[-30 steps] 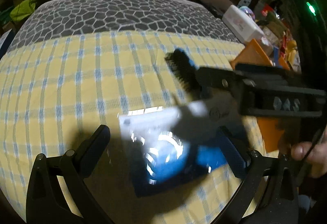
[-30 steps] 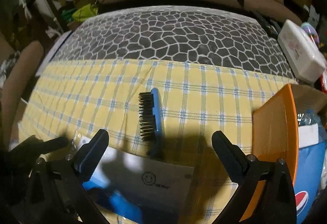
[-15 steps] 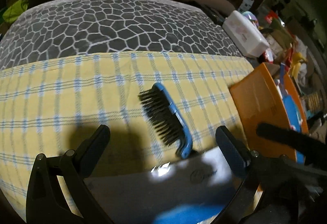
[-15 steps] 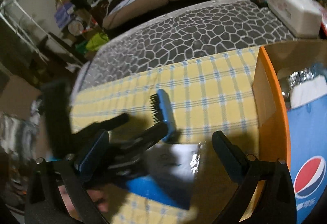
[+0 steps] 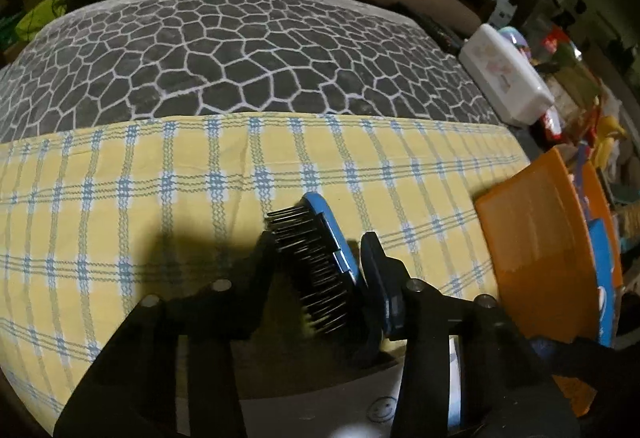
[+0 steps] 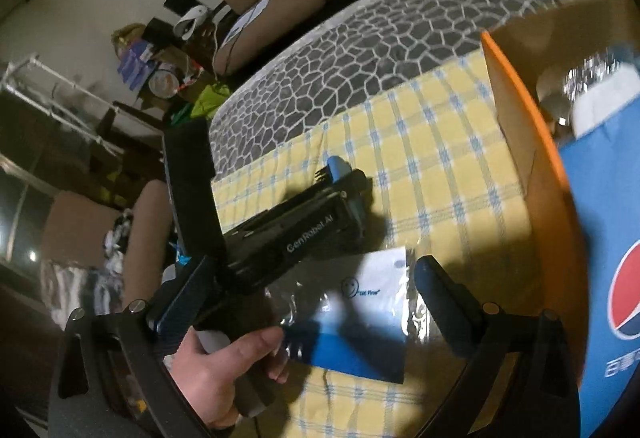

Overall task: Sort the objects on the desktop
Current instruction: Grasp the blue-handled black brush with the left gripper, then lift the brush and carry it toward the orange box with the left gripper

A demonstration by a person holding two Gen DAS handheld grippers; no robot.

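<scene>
Hairbrush (image 5: 320, 262), blue with black bristles, is lying on the yellow checked cloth (image 5: 160, 198), and the left gripper (image 5: 320, 258) is closing its 2 fingers on it, 1 on the bristle side and 1 against the blue back, probably so it cannot roll. The right gripper (image 6: 308, 290) is hanging open and empty above the plastic packet (image 6: 360, 302), I think waiting for its turn. The orange bin (image 5: 532, 258) is standing near on the right, likely the place for sorted things.

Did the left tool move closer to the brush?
Yes. The left tool went forward over the yellow checked cloth; its fingers now sit either side of the brush.
</scene>
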